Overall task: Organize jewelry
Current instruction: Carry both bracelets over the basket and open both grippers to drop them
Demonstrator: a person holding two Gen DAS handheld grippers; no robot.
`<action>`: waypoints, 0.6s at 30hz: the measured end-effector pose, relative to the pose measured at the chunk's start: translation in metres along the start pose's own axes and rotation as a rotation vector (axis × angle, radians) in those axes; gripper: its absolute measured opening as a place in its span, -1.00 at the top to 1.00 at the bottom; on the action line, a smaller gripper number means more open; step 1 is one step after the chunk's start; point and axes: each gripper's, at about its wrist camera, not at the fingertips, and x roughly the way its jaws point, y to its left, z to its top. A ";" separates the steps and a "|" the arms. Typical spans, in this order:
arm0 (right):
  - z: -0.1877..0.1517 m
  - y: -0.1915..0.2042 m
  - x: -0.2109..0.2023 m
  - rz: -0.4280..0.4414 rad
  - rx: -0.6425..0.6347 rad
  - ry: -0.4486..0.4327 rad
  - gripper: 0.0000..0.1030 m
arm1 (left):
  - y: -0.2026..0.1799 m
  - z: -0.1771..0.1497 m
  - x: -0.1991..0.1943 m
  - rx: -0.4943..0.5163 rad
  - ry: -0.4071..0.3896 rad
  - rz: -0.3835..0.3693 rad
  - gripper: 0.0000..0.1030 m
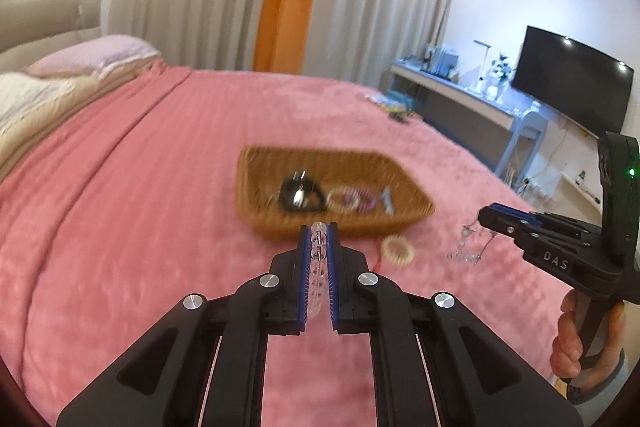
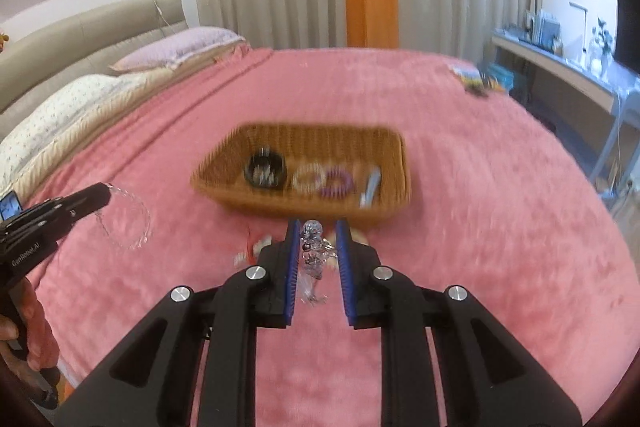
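Note:
A brown wicker basket (image 1: 412,207) sits on the pink bed; it also shows in the right wrist view (image 2: 402,163). It holds a black piece (image 1: 298,195), a white bracelet (image 2: 306,179), a purple bracelet (image 2: 340,183) and a pale blue item (image 2: 370,187). My left gripper (image 1: 319,231) is shut on a clear bead bracelet (image 1: 318,259), which hangs as a loop in the right wrist view (image 2: 126,223). My right gripper (image 2: 318,227) is shut on a clear crystal chain (image 2: 312,255), held above the bed just before the basket. The chain dangles in the left wrist view (image 1: 466,247).
A cream bracelet (image 1: 397,251) and a small red-and-white item (image 2: 250,247) lie on the blanket (image 1: 160,187) in front of the basket. Pillows (image 2: 176,47) are at the far left. Small objects (image 2: 476,79) lie at the bed's far right corner, by a desk (image 1: 460,91).

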 end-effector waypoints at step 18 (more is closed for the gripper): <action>0.077 -0.027 0.166 -0.016 0.048 0.080 0.69 | 0.013 0.053 0.188 -0.072 0.046 -0.120 0.89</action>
